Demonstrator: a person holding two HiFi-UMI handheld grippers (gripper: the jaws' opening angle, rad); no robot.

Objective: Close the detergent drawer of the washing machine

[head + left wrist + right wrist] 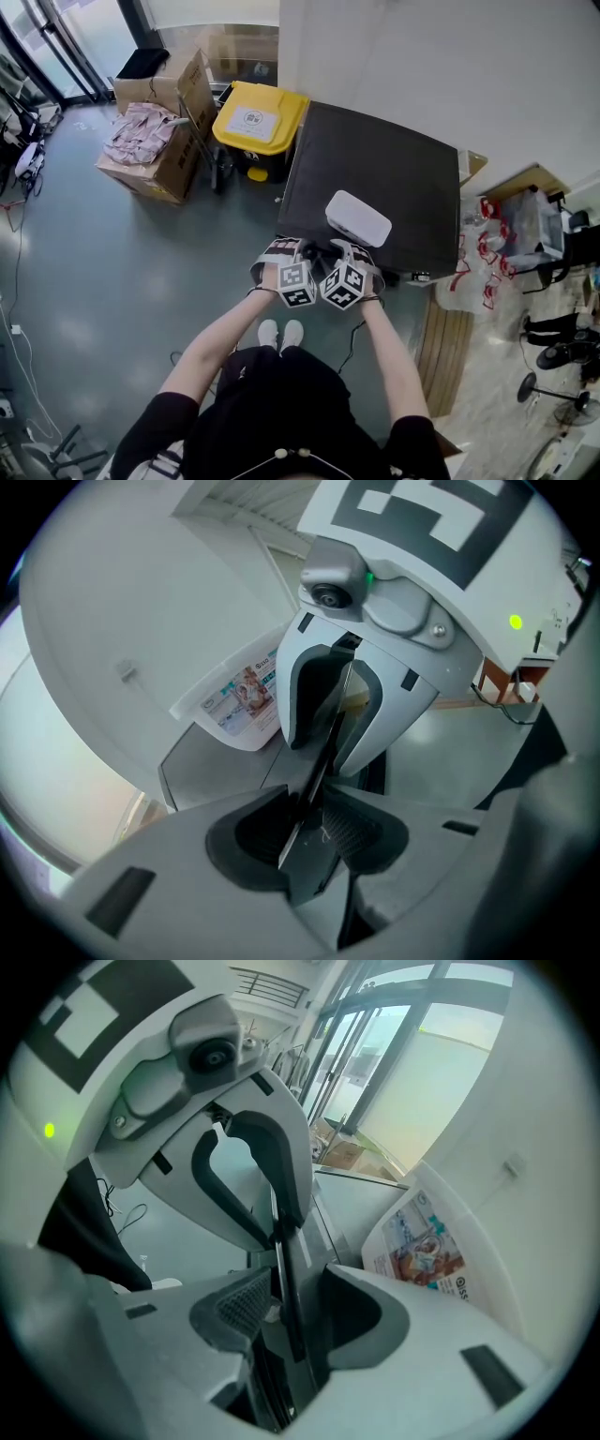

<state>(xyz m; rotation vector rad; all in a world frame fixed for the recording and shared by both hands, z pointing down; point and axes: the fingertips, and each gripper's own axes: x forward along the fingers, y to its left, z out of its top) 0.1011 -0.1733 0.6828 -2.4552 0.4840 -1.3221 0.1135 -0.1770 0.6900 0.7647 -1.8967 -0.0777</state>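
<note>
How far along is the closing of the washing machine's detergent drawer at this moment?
Done: the left gripper and the right gripper are together at the front edge of the dark-topped washing machine. In hand: a thin dark panel, probably the drawer front, stands between the open jaws of both, not clamped. Left: pushing it in; no view shows the drawer shut.

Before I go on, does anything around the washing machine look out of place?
Nothing looks damaged or spilled. A white printed pack lies askew on the washing machine, on its dark top near the front edge. On the floor, an open cardboard box is heaped with pink packets.
</note>
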